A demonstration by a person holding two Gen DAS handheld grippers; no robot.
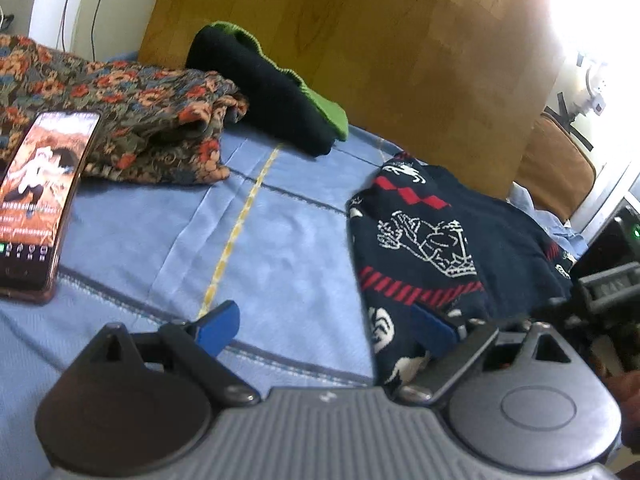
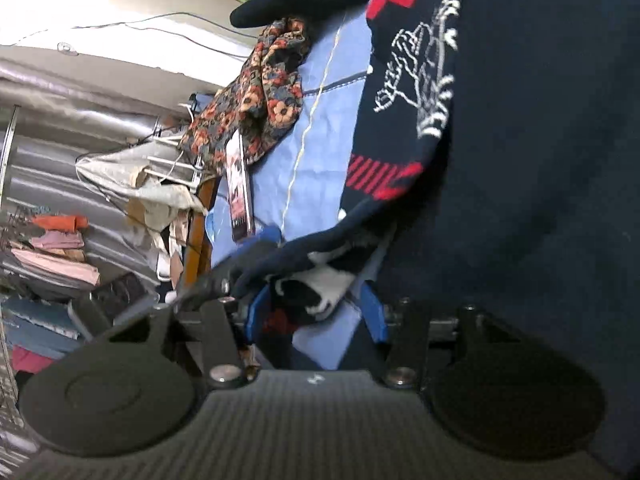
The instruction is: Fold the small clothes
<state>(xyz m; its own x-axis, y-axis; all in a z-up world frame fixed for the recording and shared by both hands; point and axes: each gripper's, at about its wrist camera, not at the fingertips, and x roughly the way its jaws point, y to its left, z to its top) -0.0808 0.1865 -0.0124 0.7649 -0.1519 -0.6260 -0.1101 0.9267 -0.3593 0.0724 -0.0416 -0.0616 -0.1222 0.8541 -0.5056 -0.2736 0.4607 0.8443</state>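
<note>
Where the left wrist view looks forward, the left gripper [image 1: 326, 326] hovers low over a blue cloth-covered surface [image 1: 280, 248], its blue-tipped fingers [image 1: 220, 326] spread wide with nothing between them. The dark navy garment [image 1: 432, 240] with red bands and white figures lies in a heap to the right; its near edge reaches the right-hand finger, which sits against or just over the fabric, while the other finger stands apart over bare blue cloth. Farther back lie a floral-patterned garment [image 1: 132, 120] and a black and green knit piece [image 1: 276, 96], just beside each other before a wooden board [image 1: 380, 40]. A phone [image 1: 38, 196] with a lit screen rests at the left, its far end touching the floral piece.

Seen from the right wrist, the right gripper [image 2: 316, 312] has a fold of the navy garment [image 2: 520, 160] between its blue fingers [image 2: 376, 312], which are partly closed on the white-and-dark patterned edge. Most of the garment fills the right of the view, close to the camera. The left gripper's finger [image 2: 264, 240] shows just beside that held edge. Behind are the floral garment [image 2: 260, 92] and the phone [image 2: 240, 192], with a rack of folded clothes [image 2: 52, 248] beyond.
</note>
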